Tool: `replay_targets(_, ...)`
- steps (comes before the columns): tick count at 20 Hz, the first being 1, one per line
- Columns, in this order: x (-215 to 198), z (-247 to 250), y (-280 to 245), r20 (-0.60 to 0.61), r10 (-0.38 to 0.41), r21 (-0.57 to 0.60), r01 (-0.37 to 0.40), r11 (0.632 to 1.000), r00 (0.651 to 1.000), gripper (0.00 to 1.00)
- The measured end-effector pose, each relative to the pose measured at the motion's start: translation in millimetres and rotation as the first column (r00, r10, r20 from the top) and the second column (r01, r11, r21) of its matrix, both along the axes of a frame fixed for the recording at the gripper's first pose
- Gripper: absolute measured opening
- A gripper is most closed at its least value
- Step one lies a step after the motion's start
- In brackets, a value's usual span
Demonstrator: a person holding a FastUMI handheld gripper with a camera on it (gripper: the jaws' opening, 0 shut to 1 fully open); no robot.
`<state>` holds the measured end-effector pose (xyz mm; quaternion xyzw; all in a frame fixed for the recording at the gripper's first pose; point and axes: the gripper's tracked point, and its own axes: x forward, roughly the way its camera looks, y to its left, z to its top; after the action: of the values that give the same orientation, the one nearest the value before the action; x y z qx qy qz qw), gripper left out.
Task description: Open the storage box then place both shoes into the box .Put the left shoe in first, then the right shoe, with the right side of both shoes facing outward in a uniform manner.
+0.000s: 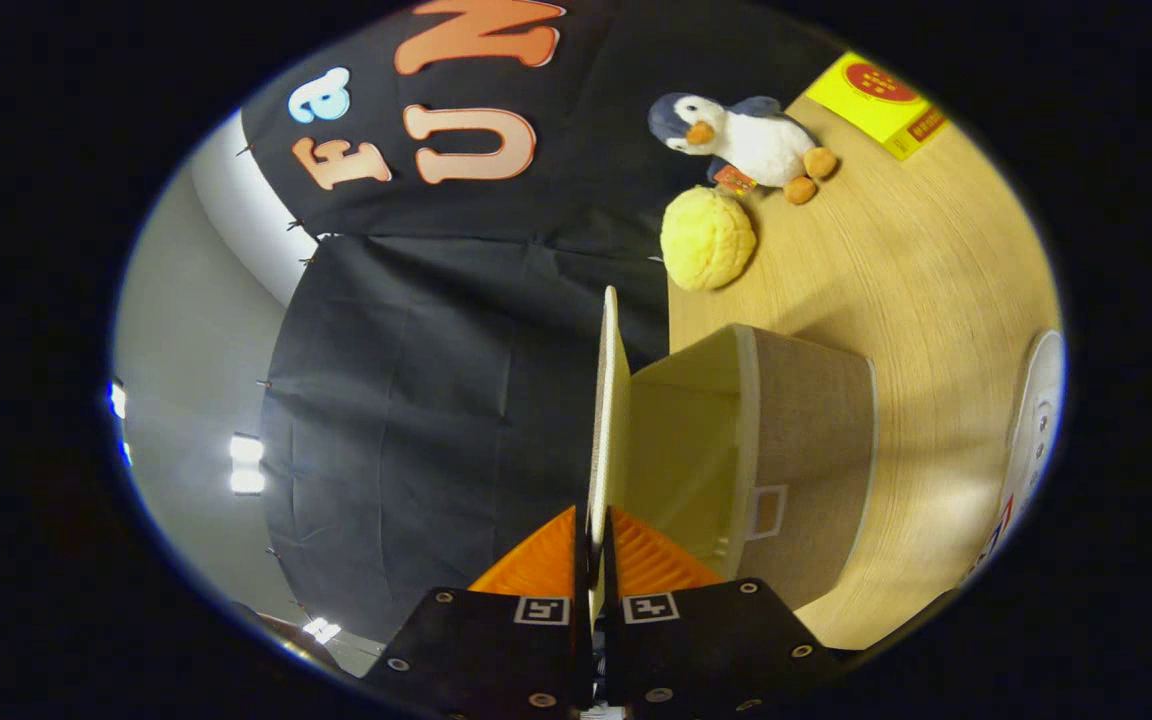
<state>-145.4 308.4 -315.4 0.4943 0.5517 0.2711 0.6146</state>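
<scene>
I have the gripper [593, 545] clamped on the storage box's lid [608, 400], swung up off the storage box [796, 450] on the table [916, 280], so opening is underway and both shoes, 1 white shoe [1036, 430] nearby, remain.

We saw the scene from one fisheye camera riding on the gripper [593, 545], looking forward along its two fingers, which were pressed together on the thin lid [608, 420]. The camera was rolled on its side, so the wooden table [936, 300] stood like a wall beside the view. It was very near the storage box [796, 450]. The toy penguin [741, 140] and the booth's black cloth lay farther beyond.
</scene>
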Motion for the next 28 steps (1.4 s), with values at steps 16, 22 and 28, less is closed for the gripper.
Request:
replay_targets(16, 40, 54, 191, 0.129, 0.207, -0.088, -0.197, 0.977, 0.97, 0.13)
replay_targets(22, 19, 18, 206, 0.117, 0.311, -0.199, -0.284, 0.938, 0.943, 0.79)
replay_targets(28, 29, 19, 158, 0.158, 0.282, -0.278, -0.232, 0.932, 0.946, 0.91)
